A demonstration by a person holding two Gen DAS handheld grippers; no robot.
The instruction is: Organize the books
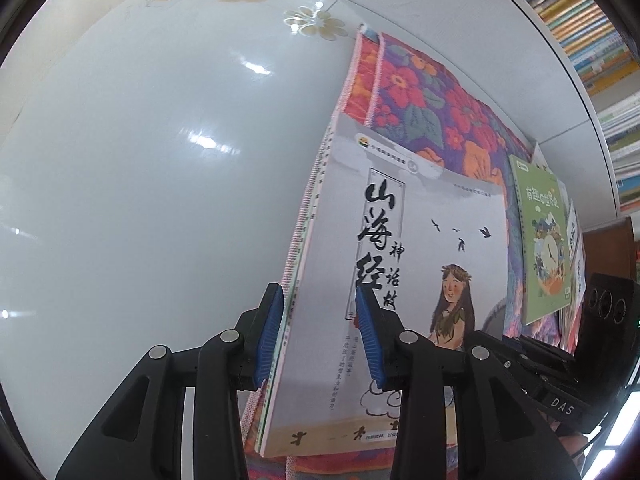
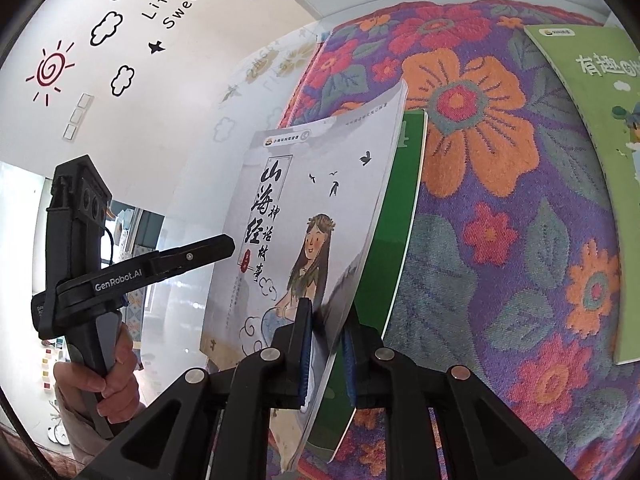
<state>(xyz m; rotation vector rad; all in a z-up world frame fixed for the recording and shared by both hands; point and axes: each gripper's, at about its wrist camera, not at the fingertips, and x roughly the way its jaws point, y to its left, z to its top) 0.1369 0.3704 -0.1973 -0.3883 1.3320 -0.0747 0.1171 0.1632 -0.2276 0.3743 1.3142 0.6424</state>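
Observation:
A white book (image 1: 440, 220) with black brush lettering and a drawn long-haired girl lies on top of a green book (image 2: 396, 216) on a floral cloth (image 2: 500, 240). My right gripper (image 2: 328, 308) is shut on the white book (image 2: 320, 184) at its open edge, which is raised off the green one. My left gripper (image 1: 318, 292) stands open astride the spine side. Its left pad (image 1: 272, 336) is beside the spines and its right pad (image 1: 368, 340) is over the cover. In the right wrist view, the left gripper (image 2: 224, 246) reaches that same edge.
A second green book (image 1: 544, 240) lies further right on the cloth (image 1: 420, 92), with more books beside it. The glossy white table (image 1: 160, 160) spreads to the left. Shelves of books (image 1: 600, 40) fill the upper right. A person's hand (image 2: 116, 380) holds the left gripper's handle.

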